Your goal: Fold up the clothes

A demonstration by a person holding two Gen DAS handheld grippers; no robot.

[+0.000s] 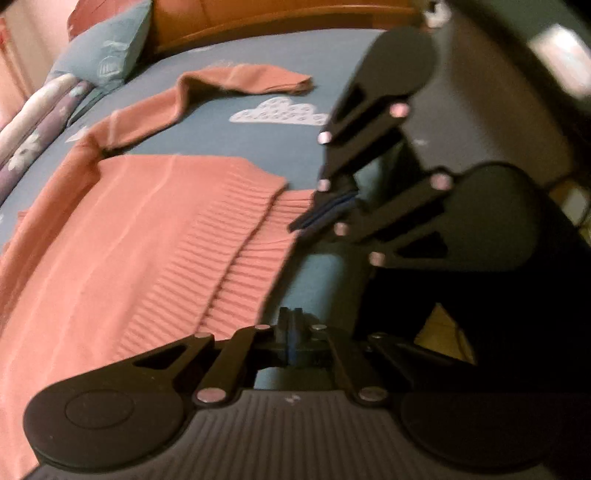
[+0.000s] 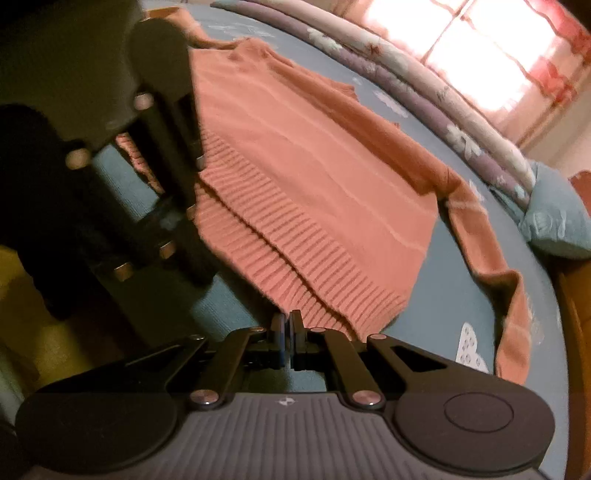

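Nearest in the left wrist view, the left hand-held gripper [image 1: 291, 332] has its jaws pressed together at the ribbed hem of the salmon sweater [image 1: 147, 236]; whether any knit sits between them I cannot tell. The right hand-held gripper [image 2: 287, 330] is likewise pressed together at the hem's other corner. The sweater lies flat on the bed [image 1: 258, 147], its long axis running away from both cameras, hem nearest. One sleeve [image 1: 243, 79] stretches sideways toward the wooden headboard [image 1: 258, 18]. Only the right wrist view shows the bright window [image 2: 480, 44]; both show the folded quilt [image 2: 424, 96] and blue pillow [image 1: 103, 55].
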